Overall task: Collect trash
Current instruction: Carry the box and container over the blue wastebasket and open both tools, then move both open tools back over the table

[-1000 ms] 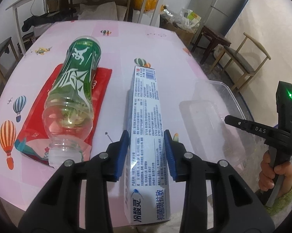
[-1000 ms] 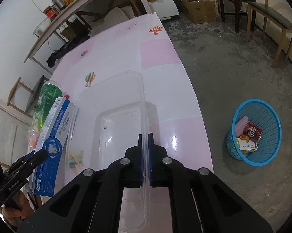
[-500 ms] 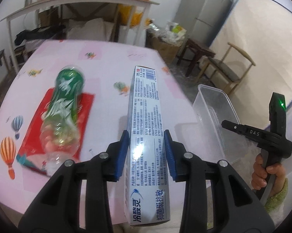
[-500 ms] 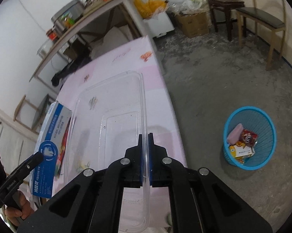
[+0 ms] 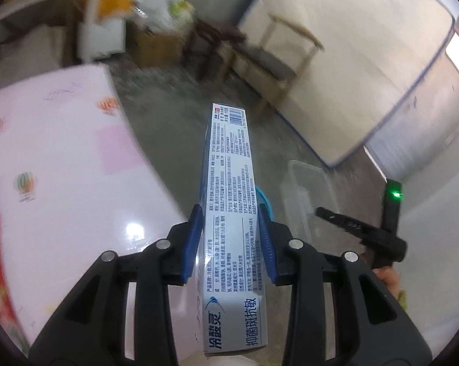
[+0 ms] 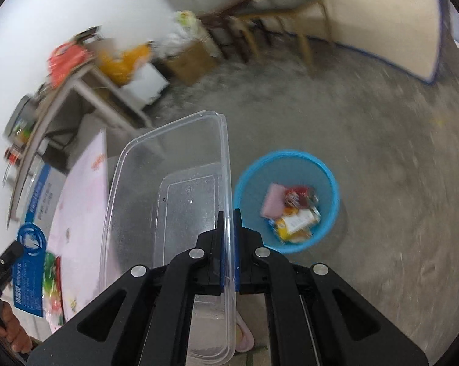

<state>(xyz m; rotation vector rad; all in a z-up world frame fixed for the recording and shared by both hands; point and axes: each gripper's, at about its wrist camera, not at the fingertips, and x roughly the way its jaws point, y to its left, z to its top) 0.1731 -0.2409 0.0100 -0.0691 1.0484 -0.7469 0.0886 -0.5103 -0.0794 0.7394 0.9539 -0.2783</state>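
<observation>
- Both grippers have swung off the pink tabletop with balloon prints [image 5: 61, 158] since a second ago, carrying their loads out over the grey concrete floor [image 6: 381, 140]; the green bottle that lay beside the box before is no longer in the left view
- left gripper [image 5: 231, 238] is clamped on the long white-and-blue toothpaste carton [image 5: 229, 189], blue pads pressing its two long sides, the carton's far end pointing out past the table edge
- right gripper [image 6: 228, 235] has its jaws together on the rim of the clear rectangular plastic container [image 6: 168, 183], which hangs tilted above floor and table edge
- round blue mesh waste basket [image 6: 285, 164] stands on the floor just right of the container; it holds a pink item, a red packet and a small yellow carton
- wooden chair [image 5: 278, 58] and cardboard box stand farther off, blurred
- Only the right view shows the basket's contents; in the left view the carton hides all but a blue sliver of rim
- Left view alone shows a wall beyond the chair
</observation>
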